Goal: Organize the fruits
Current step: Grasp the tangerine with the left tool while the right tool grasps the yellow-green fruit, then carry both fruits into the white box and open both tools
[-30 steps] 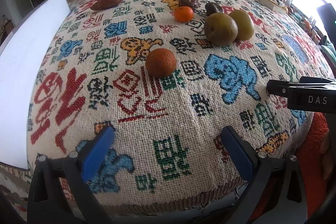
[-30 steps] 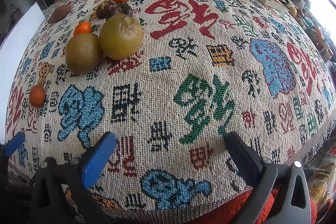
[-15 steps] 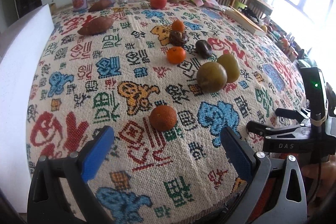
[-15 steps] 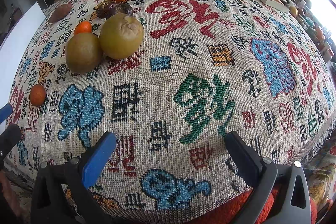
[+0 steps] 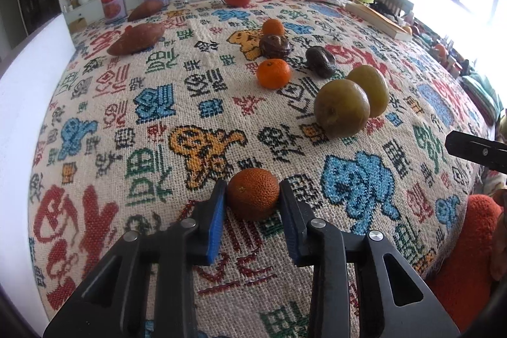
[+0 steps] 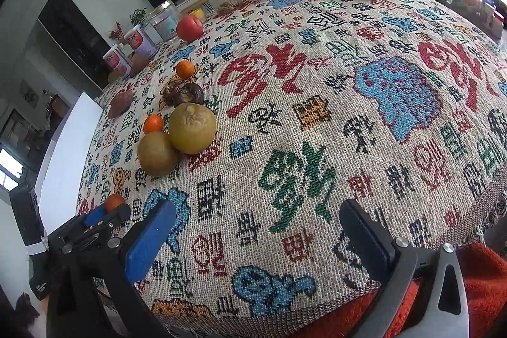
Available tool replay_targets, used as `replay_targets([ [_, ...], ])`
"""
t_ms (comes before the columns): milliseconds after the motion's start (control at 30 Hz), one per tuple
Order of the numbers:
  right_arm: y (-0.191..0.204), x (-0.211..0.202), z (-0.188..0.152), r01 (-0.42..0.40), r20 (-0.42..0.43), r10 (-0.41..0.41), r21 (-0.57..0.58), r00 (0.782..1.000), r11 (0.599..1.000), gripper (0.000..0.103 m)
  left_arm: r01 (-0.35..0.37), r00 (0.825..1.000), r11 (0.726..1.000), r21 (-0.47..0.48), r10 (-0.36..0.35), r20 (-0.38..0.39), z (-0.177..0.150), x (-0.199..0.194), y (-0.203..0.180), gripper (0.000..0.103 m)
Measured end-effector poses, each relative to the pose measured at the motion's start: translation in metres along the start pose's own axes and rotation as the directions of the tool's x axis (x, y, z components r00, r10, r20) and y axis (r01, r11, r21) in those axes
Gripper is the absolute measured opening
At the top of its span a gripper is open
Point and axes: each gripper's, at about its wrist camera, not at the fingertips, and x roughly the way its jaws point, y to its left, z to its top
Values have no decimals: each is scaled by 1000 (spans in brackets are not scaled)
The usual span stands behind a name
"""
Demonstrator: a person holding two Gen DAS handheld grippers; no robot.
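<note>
We clamp the left gripper on the orange, apart from the pears. The right gripper gapes idle. Next, we judge, lift toward the pears.

Coarse woven cloth tablecloth; matt pebbly-skinned orange; matt black plastic left gripper w/ blue pads.

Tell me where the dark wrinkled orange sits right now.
In the left wrist view the dark wrinkled orange sits low and central on the patterned tablecloth, between the closed jaws of the left gripper, nearer than the two green-brown fruits.
</note>
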Motion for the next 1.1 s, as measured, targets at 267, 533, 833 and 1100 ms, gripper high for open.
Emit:
replay_targets([
  [267,28,48,49,-167,-80,167,0,983,986,75,31,999,999,-27,-30,36,0,-16,6,30],
  [533,35,94,79,-152,-204,174,120,964,981,53,65,997,994,-92,-61,48,6,-33,22,29],
  [833,35,63,81,-109,-126,119,87,985,990,51,124,989,983,-138,-111,100,14,-77,39,28],
  [1100,119,-21,71,-167,-19,166,-152,986,974,51,195,967,960,-199,-154,204,10,-165,70,28],
])
